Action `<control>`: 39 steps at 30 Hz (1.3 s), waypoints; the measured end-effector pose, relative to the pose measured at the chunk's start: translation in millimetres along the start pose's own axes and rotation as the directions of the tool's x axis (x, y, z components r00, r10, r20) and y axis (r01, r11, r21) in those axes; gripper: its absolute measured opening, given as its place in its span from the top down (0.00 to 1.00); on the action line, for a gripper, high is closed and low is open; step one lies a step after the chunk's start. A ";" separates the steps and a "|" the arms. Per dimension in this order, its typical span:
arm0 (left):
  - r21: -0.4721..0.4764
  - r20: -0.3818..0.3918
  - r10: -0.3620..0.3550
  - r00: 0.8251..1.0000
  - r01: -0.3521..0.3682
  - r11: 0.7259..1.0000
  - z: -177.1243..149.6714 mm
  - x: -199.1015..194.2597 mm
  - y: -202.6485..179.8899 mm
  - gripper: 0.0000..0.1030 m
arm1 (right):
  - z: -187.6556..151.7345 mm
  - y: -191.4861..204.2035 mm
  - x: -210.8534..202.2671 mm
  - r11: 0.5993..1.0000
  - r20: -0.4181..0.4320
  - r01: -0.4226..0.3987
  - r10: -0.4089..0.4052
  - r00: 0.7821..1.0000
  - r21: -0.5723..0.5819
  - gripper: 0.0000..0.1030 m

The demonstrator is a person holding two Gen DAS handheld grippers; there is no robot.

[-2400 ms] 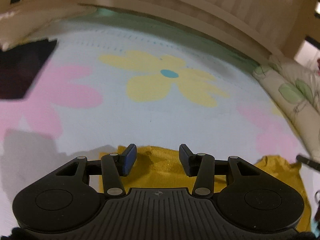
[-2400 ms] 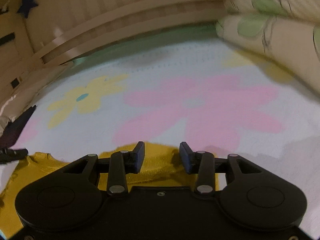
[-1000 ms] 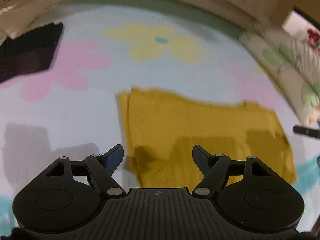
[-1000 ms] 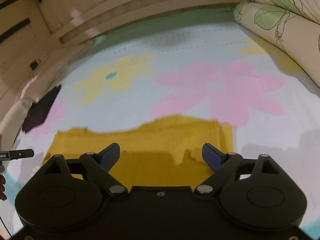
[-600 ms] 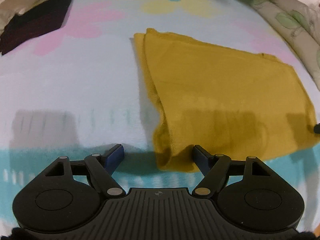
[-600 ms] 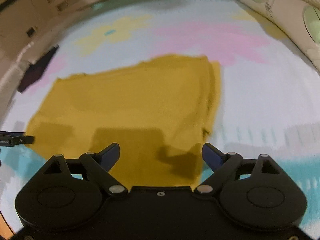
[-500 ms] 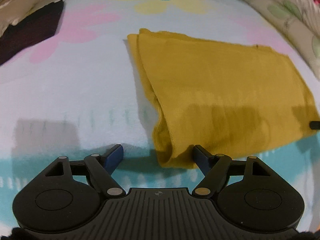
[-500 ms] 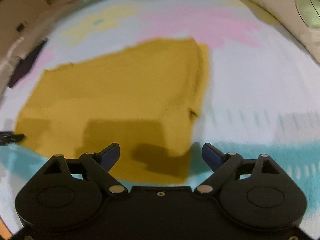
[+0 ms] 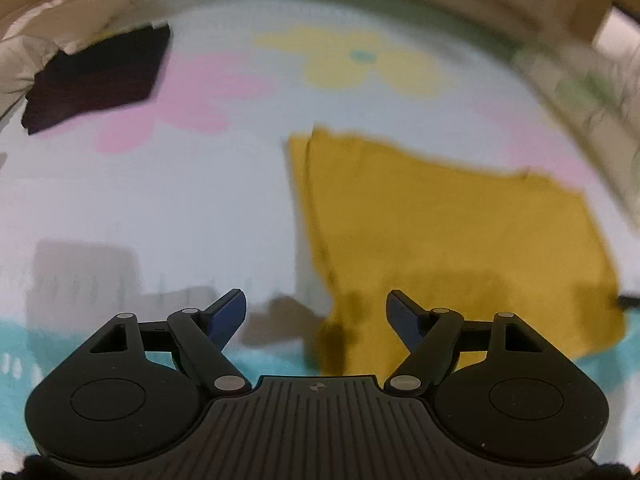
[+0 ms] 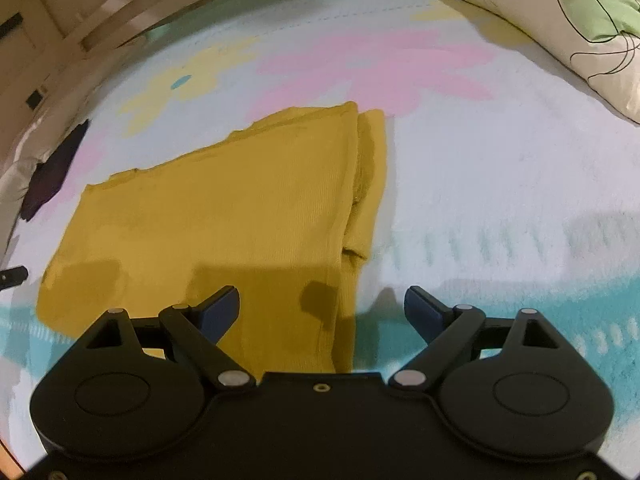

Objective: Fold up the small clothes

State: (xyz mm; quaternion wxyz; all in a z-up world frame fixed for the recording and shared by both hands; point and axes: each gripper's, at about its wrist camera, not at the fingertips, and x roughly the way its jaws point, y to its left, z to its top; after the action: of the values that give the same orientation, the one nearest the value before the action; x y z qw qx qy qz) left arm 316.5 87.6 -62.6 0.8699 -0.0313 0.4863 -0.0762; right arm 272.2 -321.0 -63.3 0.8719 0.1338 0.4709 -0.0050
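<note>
a mustard-yellow ribbed knit garment (image 10: pixel 224 220), folded into a rough rectangle, lies flat on a pale terry bed sheet printed with big pink and yellow flowers and a teal band (image 10: pixel 480 184). in the right wrist view its doubled right edge shows two layers, the lower one sticking out a little past the upper, and its far edge reaches the pink flower print. the near edge runs over the teal band.

the left gripper (image 9: pixel 316 310) is released, its blue-padded fingers spread wide with nothing between the pads; it hovers over the garment's near left corner, which lies between the fingertips in that view, with the gripper's shadow falling on cloth and sheet. that view is blurred.

the right gripper (image 10: pixel 322 306) is likewise released and spread wide, above the garment's near right corner; its left finger (image 10: pixel 218 312) is over yellow cloth and its right finger (image 10: pixel 426 312) over bare sheet. whether either gripper touches the cloth cannot be told.

a dark, almost black folded cloth (image 9: pixel 100 78) lies well apart at the far left of the bed, near the edge. a cream pillow with green leaf outlines (image 10: pixel 560 20) sits at the far right. a pale wooden slatted bed frame (image 10: pixel 120 12) curves behind the sheet.
</note>
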 end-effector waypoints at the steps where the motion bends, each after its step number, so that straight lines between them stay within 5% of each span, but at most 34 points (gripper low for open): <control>1: 0.031 -0.036 0.025 0.999 -0.024 0.999 -3.4 9.1 -1.8 0.26 | -1.6 2.1 4.1 0.999 -0.005 0.035 -0.036 0.999 -0.026 0.12; 4: 0.114 -0.068 0.070 0.995 -0.061 0.992 -10.3 21.5 -1.1 0.20 | -10.6 5.8 21.2 0.975 -0.050 0.159 -0.169 0.984 -0.158 0.12; 7: 0.068 -0.059 0.076 0.995 -0.072 0.995 -1.3 11.8 3.4 0.21 | -9.3 -3.8 20.7 0.979 -0.051 0.147 -0.156 0.986 -0.138 0.09; 12: -0.010 0.097 0.005 0.995 -0.004 1.000 20.7 -15.9 -6.6 0.21 | 11.5 -27.7 0.9 0.998 0.056 -0.034 0.031 0.998 0.048 0.09; 17: -0.069 0.115 -0.130 0.985 0.139 0.988 32.0 -0.3 -43.8 0.21 | 23.4 -53.9 11.3 0.937 0.112 -0.239 0.216 0.970 0.256 0.09; 22: -0.043 0.052 -0.156 0.986 0.158 0.986 39.2 40.7 -82.2 0.21 | 22.1 -61.5 33.2 0.913 0.087 -0.277 0.262 0.961 0.301 0.08; 29: -0.037 -0.001 -0.186 0.982 0.186 0.982 39.4 65.8 -123.1 0.21 | 20.6 -58.6 41.6 0.863 0.099 -0.394 0.383 0.918 0.316 0.06; 33: 0.018 -0.017 -0.138 0.990 0.138 0.990 43.3 74.4 -143.1 0.21 | 24.3 -60.3 45.3 0.834 0.127 -0.437 0.419 0.899 0.337 0.05; 39: 0.081 -0.028 -0.071 0.997 0.073 0.994 42.2 87.3 -164.7 0.02 | 30.5 -59.4 50.6 0.822 0.120 -0.457 0.444 0.888 0.340 0.04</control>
State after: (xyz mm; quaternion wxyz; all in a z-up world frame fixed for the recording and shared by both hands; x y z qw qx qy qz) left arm 380.6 -89.9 -92.7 0.8610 -0.0120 0.4922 -0.1278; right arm 317.3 -379.6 -102.6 0.8171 0.3980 0.4015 0.1126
